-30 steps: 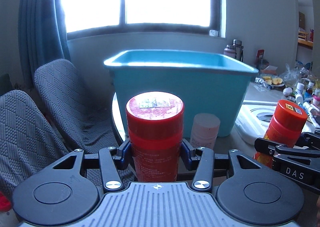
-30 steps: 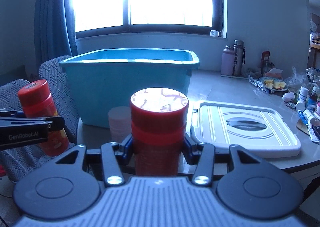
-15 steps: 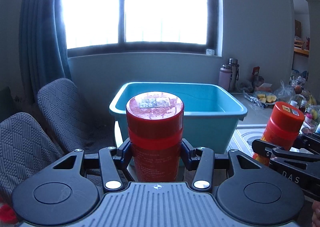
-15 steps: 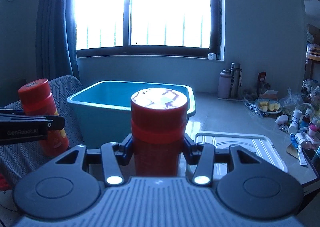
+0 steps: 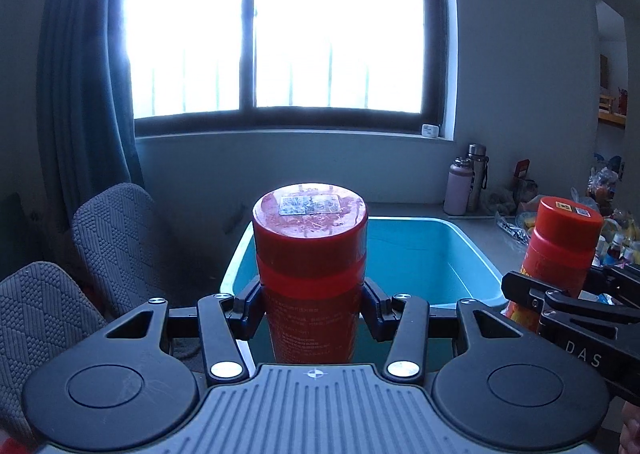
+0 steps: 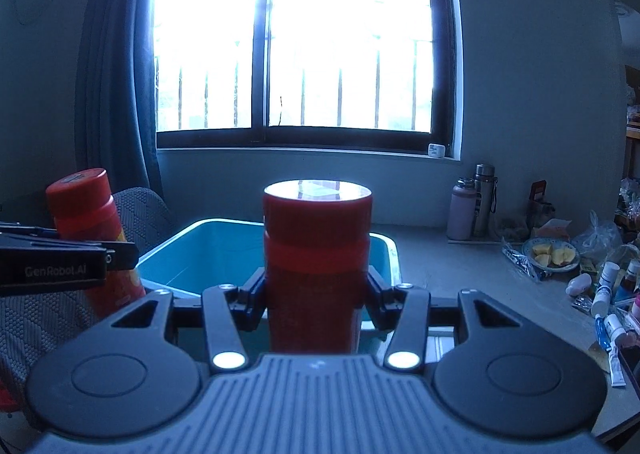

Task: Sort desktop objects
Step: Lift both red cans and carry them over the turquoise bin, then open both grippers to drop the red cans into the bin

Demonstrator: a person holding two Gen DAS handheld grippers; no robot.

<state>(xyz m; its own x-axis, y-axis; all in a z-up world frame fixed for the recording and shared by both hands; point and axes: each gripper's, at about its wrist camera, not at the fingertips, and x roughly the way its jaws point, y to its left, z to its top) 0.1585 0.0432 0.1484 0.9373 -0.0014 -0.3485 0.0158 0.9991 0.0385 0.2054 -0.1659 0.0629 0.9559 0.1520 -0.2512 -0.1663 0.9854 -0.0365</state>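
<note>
Both claws carry a load, and we take them from left to right. Our left gripper (image 5: 312, 308) is clamped on a red canister (image 5: 311, 254), held upright with its pads pressing the body below the cap; past the fingertips and lower down lies the open teal bin (image 5: 460, 250), which looks empty in the part we can see. To the left of this claw stand two grey chairs (image 5: 116, 238), well apart from it. To its right, near at hand, our right gripper (image 6: 316, 304) grips a second red canister (image 6: 317, 250), also upright, squeezed at the same band under the lid. From that claw's own view the bin sits just ahead and below, and the left gripper with its load shows off to the left. Further right, on the grey tabletop (image 6: 448, 258), many things are left to sort: flasks (image 6: 474, 202), a plate of fruit (image 6: 551, 254), small tubes and bottles (image 6: 612, 294). We judge the job to be early: two canisters are up and over the bin's near edge, neither yet lowered in, and most of the clutter waits.
</note>
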